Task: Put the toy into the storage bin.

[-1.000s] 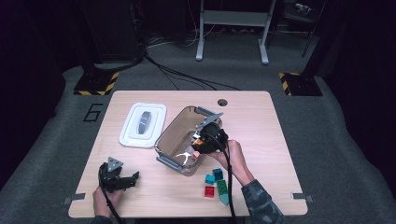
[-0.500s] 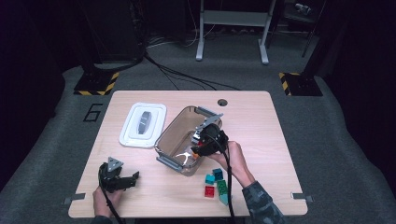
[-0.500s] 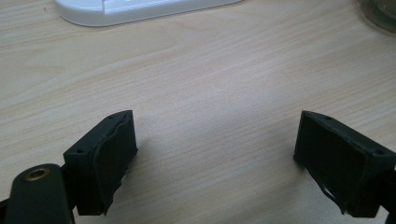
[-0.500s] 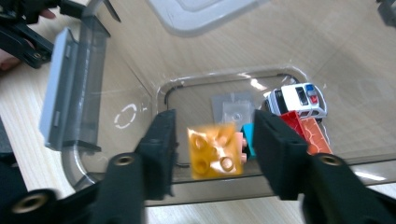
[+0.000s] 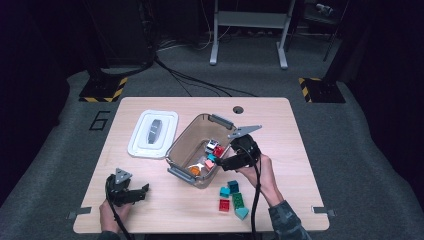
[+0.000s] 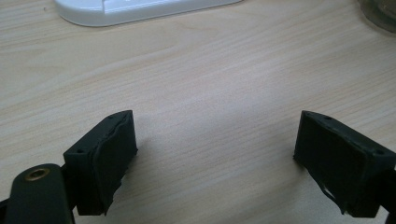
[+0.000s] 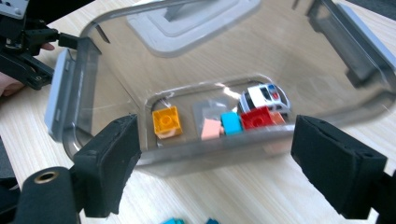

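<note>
Wood table (image 5: 300,150) is bare around my left gripper (image 6: 215,154), jaws wide, empty. Right gripper (image 7: 215,163) is wide too, at the clear bin's (image 7: 74,107) near wall; its view shows bricks (image 7: 166,122) inside. High view adds loose bricks (image 5: 233,197) near me, lid (image 5: 153,133) beyond.

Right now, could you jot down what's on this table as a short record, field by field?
Container: clear plastic bin, open, mid-table
Inside bin: orange brick, pink piece, cyan brick, red brick, toy car
Lid: white lid, lying left of bin
Loose bricks: small pile on the table near the bin
Right tool: open, at bin's rim
Left tool: open, low over bare table
</note>
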Tool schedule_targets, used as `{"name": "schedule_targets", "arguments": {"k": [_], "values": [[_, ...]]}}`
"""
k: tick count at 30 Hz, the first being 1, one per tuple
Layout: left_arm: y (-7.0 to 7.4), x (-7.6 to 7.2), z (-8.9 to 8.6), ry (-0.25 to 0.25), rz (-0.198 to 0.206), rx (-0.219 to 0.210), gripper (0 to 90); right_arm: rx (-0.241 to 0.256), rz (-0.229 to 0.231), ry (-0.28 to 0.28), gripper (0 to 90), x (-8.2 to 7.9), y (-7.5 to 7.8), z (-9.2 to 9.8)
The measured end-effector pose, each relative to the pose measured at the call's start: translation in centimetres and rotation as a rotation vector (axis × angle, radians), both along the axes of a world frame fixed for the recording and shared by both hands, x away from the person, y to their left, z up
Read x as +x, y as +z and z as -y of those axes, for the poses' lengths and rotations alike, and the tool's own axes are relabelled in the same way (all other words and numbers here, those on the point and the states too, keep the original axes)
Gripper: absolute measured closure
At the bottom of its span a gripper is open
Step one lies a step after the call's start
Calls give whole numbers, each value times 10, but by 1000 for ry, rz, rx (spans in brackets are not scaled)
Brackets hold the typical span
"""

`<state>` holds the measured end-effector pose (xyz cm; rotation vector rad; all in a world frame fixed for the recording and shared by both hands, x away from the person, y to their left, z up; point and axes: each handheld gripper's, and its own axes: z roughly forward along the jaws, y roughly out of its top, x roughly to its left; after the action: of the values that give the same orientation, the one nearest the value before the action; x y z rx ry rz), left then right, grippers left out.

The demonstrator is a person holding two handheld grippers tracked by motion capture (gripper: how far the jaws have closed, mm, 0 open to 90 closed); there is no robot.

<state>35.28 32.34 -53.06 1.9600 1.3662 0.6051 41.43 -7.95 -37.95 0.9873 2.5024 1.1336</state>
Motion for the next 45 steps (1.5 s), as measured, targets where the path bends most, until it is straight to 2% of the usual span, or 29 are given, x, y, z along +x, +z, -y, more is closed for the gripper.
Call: {"name": "schedule_targets", "arguments": {"k": [5,12,17,18,20,24,27,32,37,45], "values": [[0,0,0,0,0,1,126,3,-5,-35,140,-6,-11,19],[0,0,0,0,0,0,126,-14,-64,-85,114,-14,-43,38],[0,0,0,0,1,1,127,-26,-93,-107,102,-19,-64,43],[0,0,0,0,1,1,126,-30,-95,-98,102,-18,-68,44],[0,0,0,0,1,1,126,-42,-119,-119,105,-19,-77,44],[0,0,0,-1,1,1,126,-73,-140,-137,123,-16,-93,42],[0,0,0,0,1,1,126,-77,-170,-139,134,-14,-102,41],[0,0,0,0,1,1,126,-94,-183,-137,144,-11,-109,41],[0,0,0,0,0,1,126,-116,-201,-168,149,-10,-112,42],[0,0,0,0,0,1,126,-157,-175,-212,159,-4,-114,49]]}}
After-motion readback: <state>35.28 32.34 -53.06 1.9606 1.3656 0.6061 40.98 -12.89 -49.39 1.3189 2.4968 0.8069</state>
